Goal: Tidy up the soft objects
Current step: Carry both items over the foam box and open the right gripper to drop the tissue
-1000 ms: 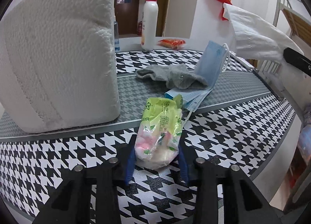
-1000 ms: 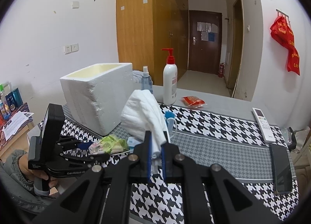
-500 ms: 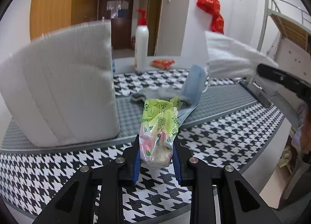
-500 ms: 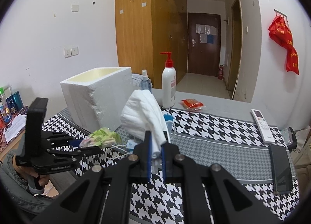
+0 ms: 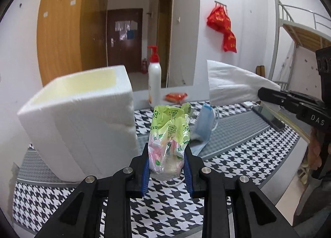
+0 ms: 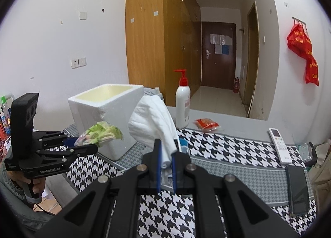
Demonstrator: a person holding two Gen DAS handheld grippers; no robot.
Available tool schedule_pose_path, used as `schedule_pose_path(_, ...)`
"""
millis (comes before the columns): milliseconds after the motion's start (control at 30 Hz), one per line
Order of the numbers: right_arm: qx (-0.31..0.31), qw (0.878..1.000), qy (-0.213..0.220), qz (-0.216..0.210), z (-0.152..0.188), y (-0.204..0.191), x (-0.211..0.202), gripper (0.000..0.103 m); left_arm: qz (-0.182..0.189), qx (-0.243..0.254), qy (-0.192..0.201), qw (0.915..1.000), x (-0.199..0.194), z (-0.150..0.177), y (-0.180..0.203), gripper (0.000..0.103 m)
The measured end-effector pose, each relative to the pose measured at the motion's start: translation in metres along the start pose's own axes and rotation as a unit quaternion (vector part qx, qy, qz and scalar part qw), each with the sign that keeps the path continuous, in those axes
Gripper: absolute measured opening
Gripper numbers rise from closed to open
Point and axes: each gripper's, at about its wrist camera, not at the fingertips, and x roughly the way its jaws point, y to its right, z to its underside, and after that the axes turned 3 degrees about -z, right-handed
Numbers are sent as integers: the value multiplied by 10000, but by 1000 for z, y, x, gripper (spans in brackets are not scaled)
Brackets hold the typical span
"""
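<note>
Lifted off the counter (image 5: 238,155) since a second ago, the green packet (image 5: 168,141) hangs pinched in the left gripper (image 5: 166,167) at frame centre, beside the foam box (image 5: 82,122). At right, the right gripper (image 6: 166,167) clamps the white cloth (image 6: 153,122).

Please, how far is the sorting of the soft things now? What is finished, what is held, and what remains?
Nothing looks stored yet: the foam box shows only bare inner wall, though its bottom is hidden. In hand: the left gripper is shut on a green tissue pack, lifted beside the box; the right gripper is shut on a white cloth. Left: a blue face mask on the table.
</note>
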Motion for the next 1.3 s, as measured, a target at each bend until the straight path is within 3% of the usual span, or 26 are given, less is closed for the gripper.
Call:
schedule_pose_path(600, -110, 9992, 374, -69, -23, -7, -2, 11, -190, 128, 752, 9969, -37, -35, -2, 30)
schedule_pose_path(1300, -240, 9972, 657, -269, -43, -25, 12, 11, -563, -41, 1136, 9919, -49, -64, -21, 30)
